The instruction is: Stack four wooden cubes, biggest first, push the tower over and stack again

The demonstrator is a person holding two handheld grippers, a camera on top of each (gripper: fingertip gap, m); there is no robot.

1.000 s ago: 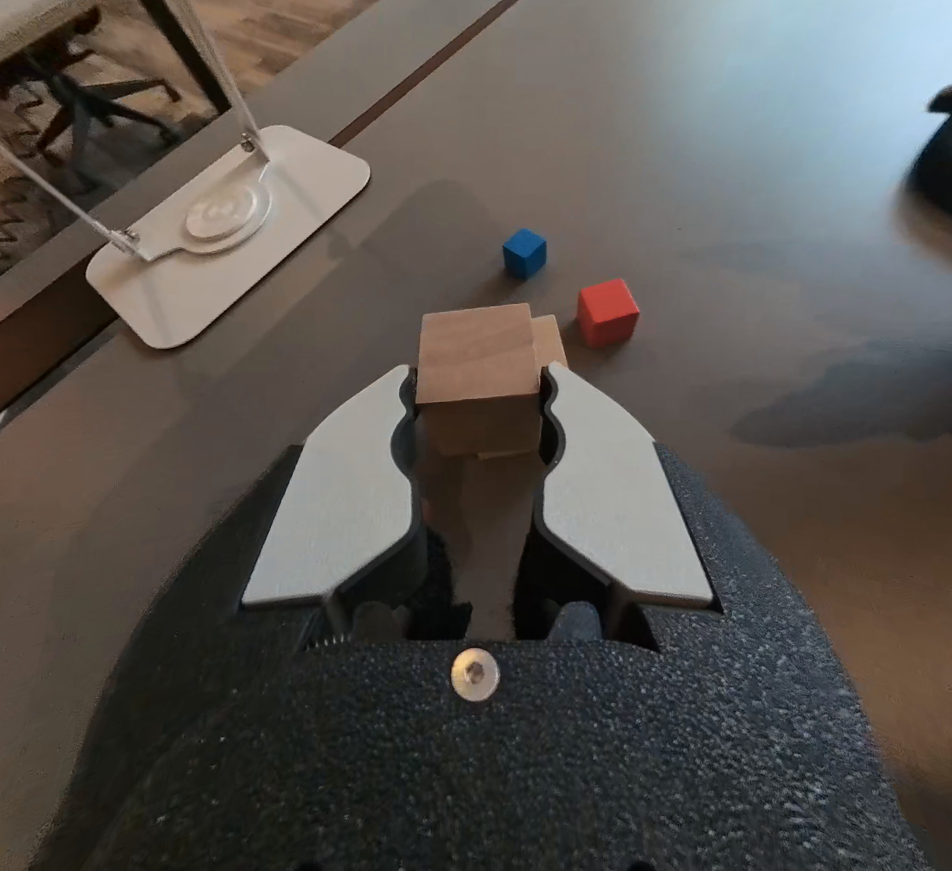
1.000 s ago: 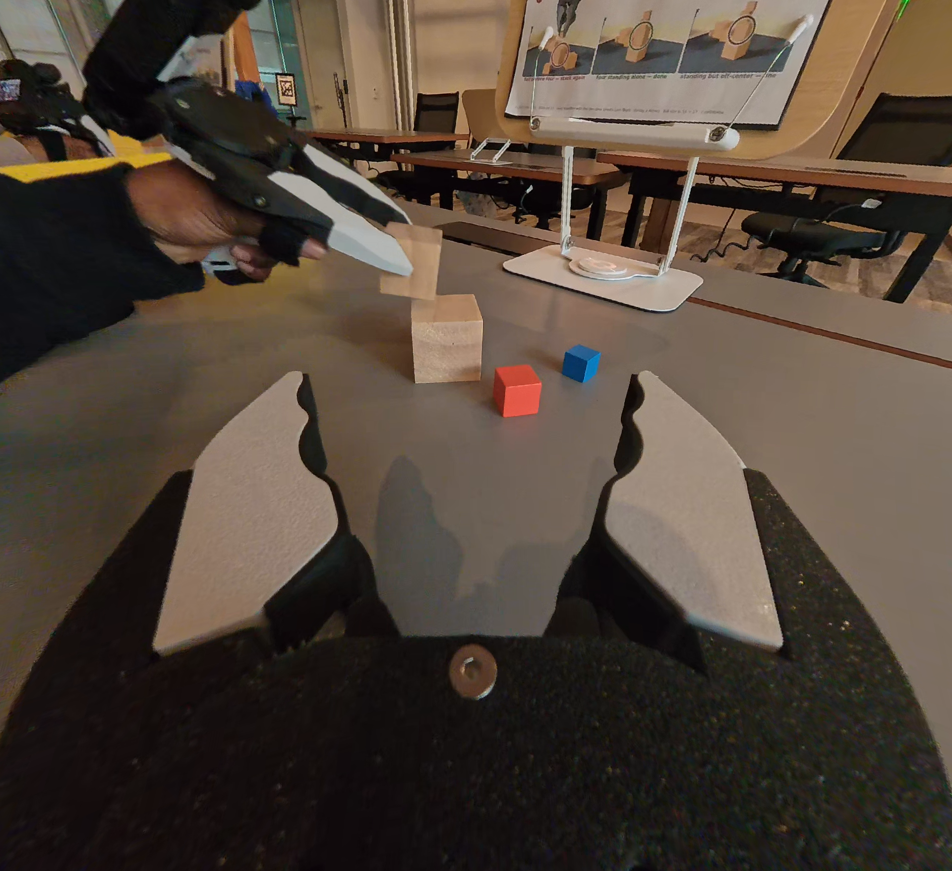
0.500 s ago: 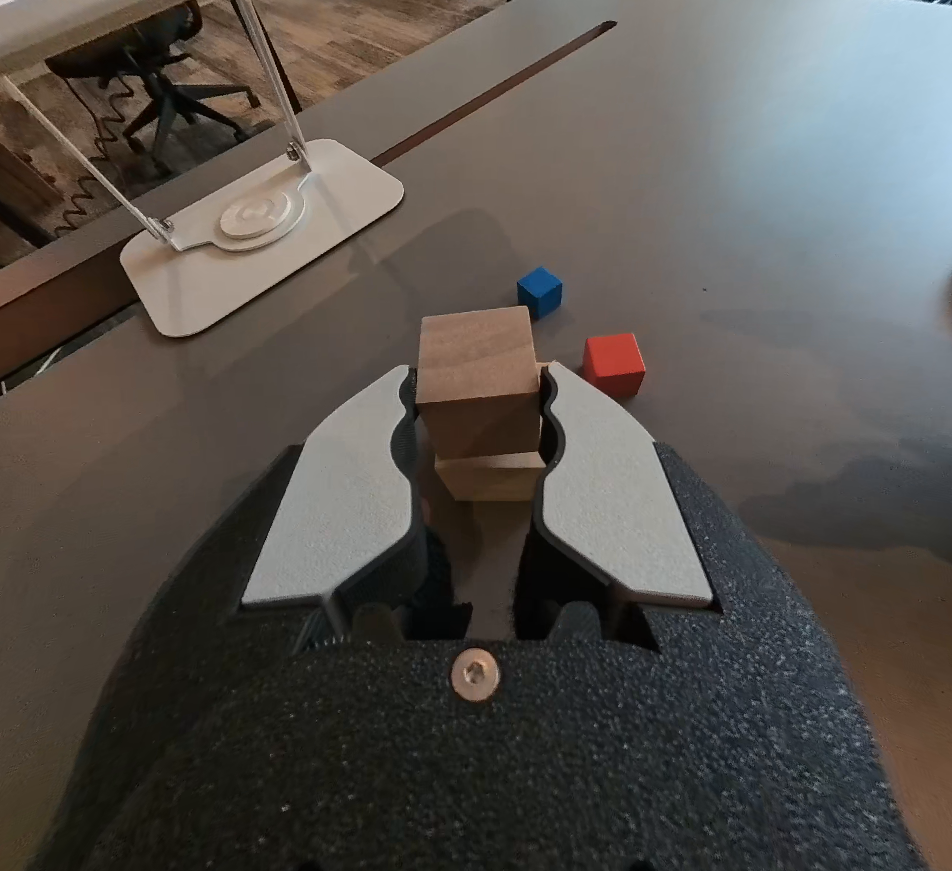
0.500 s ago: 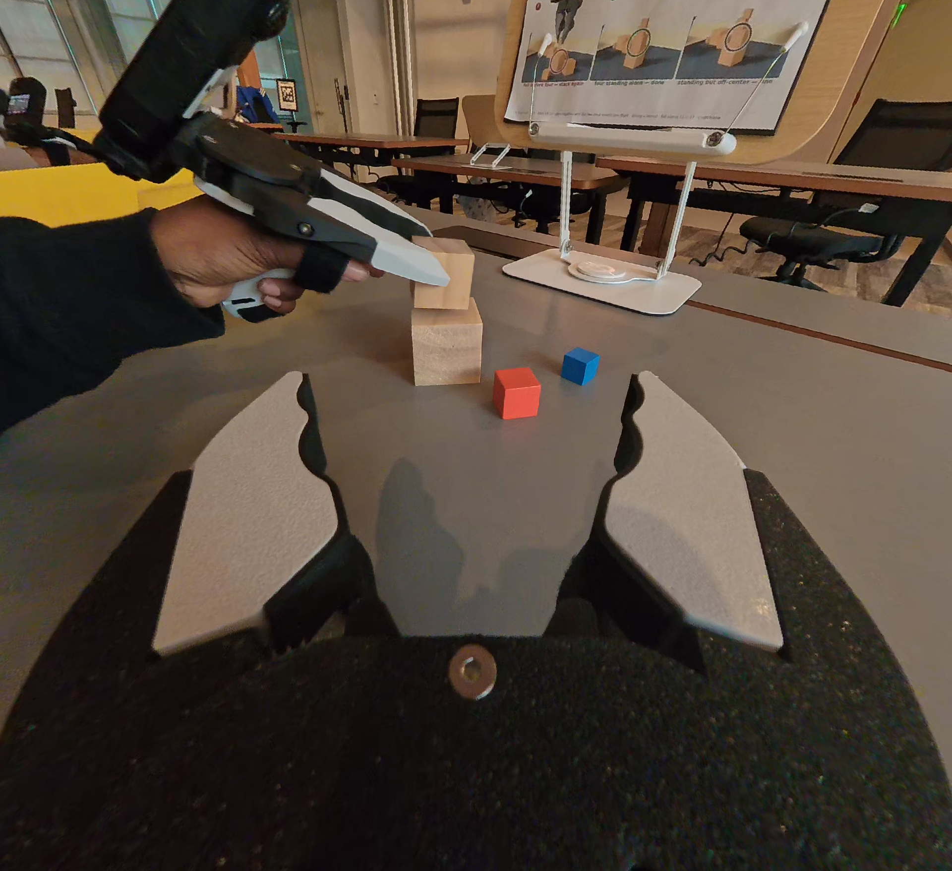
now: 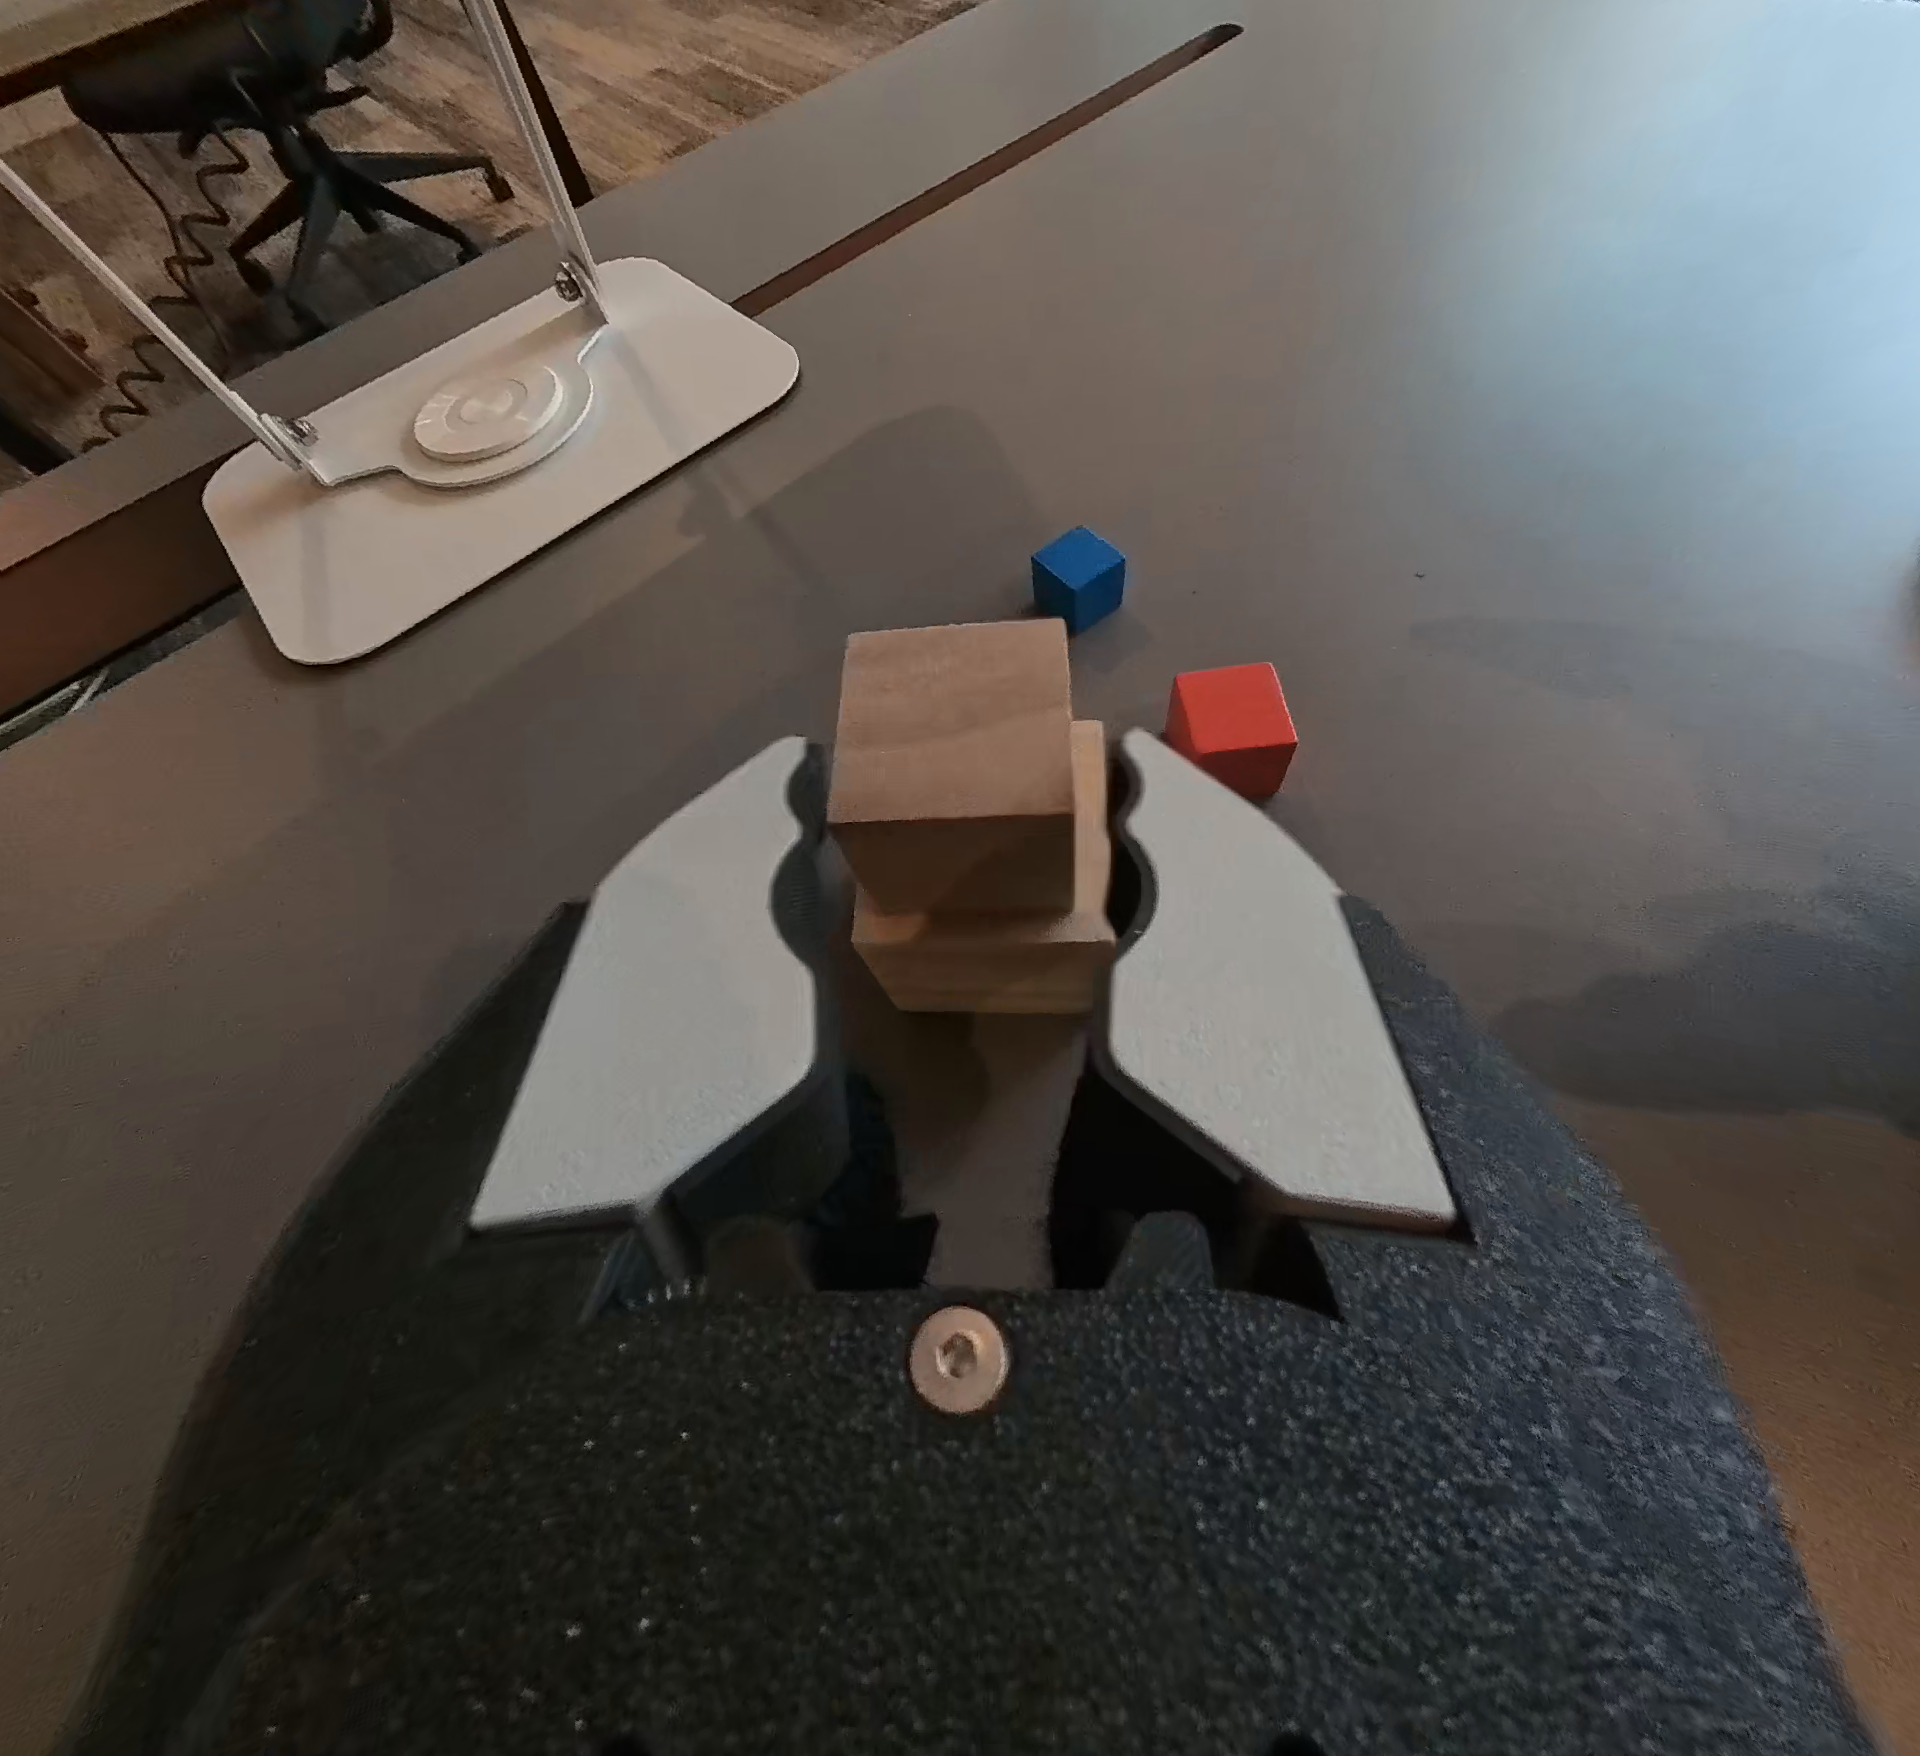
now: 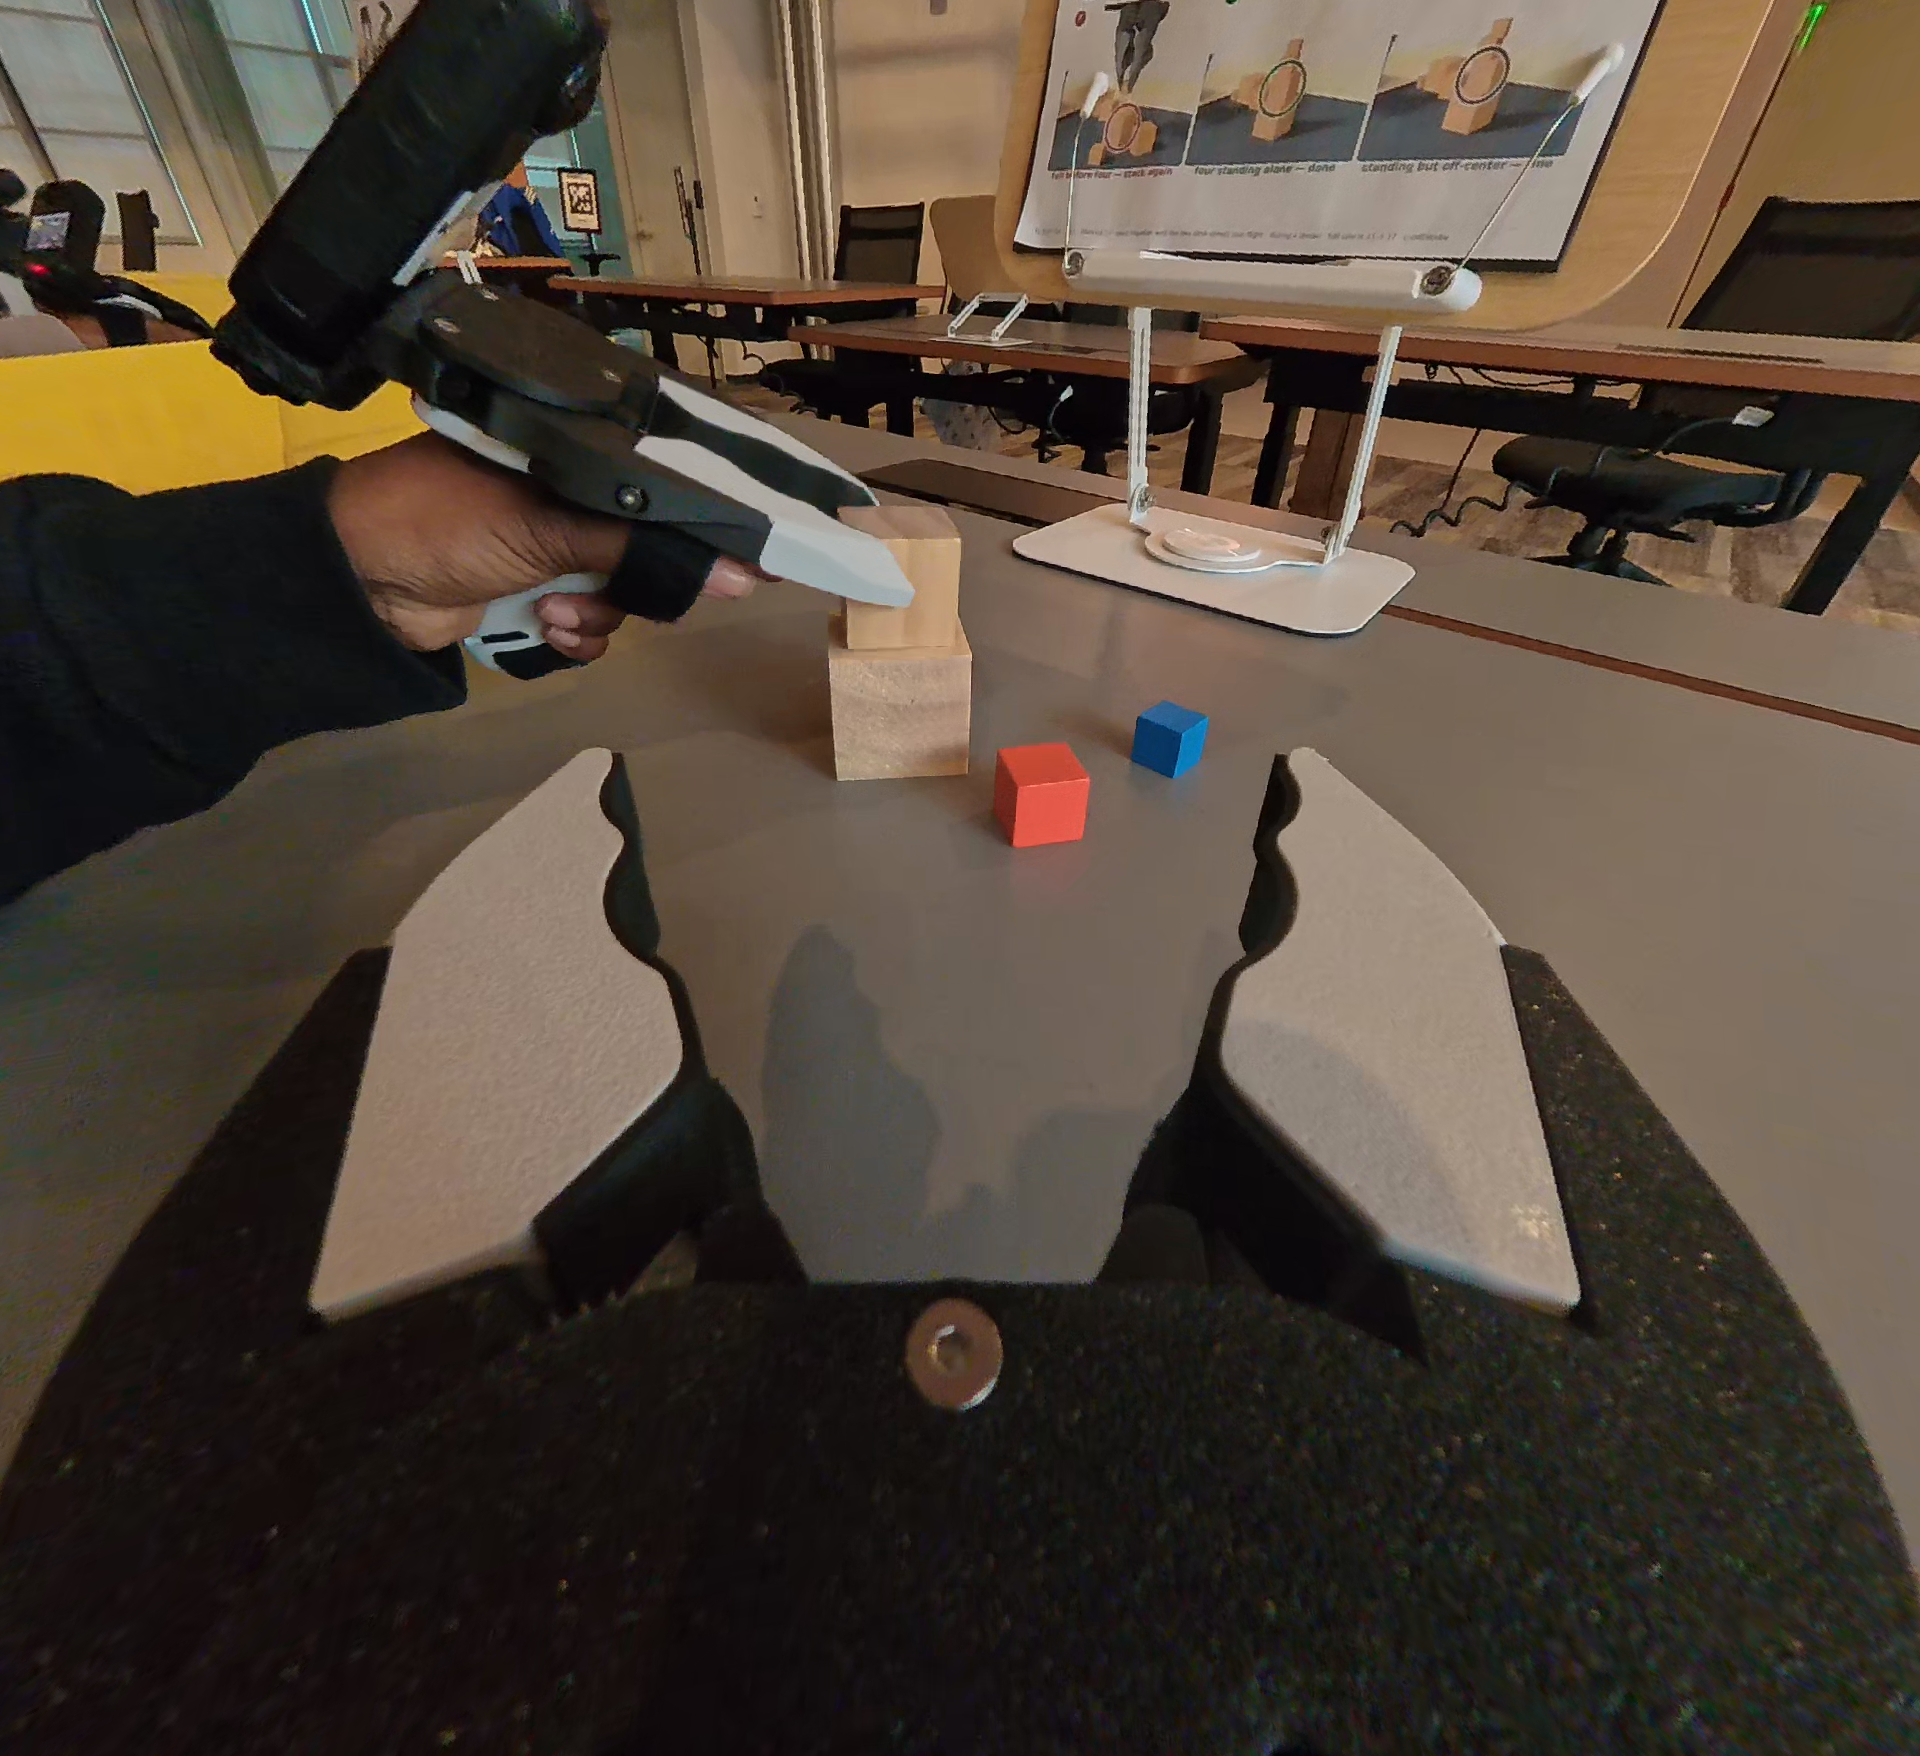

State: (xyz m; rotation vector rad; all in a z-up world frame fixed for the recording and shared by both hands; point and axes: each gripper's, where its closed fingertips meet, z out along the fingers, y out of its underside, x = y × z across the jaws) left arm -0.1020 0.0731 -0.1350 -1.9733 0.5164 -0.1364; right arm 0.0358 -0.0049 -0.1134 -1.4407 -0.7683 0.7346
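Note:
A medium wooden cube [image 5: 951, 740] sits on the big wooden cube [image 5: 982, 963] on the grey table [image 5: 1455, 356], offset toward the far left. My left gripper [image 5: 966, 750] straddles the medium cube with its jaws slightly apart; a gap shows by the right finger. A red cube [image 5: 1231, 730] and a smaller blue cube [image 5: 1078, 576] lie just right of the stack. In the right wrist view the left gripper [image 6: 878, 553] is at the medium cube [image 6: 920, 579] atop the big cube [image 6: 899, 714]. My right gripper [image 6: 948, 756] is open and empty, short of the red cube [image 6: 1039, 792] and blue cube [image 6: 1169, 738].
A white stand base [image 5: 499, 459] sits at the table's far left edge, beside a long slot [image 5: 1039, 137]; it carries an instruction board [image 6: 1351, 44]. A person's hand [image 6: 468, 543] holds the left gripper. Office chairs and tables stand beyond.
The left gripper lowered the medium cube onto the big cube, and its jaws have parted slightly around it. The right gripper has stayed still and open.

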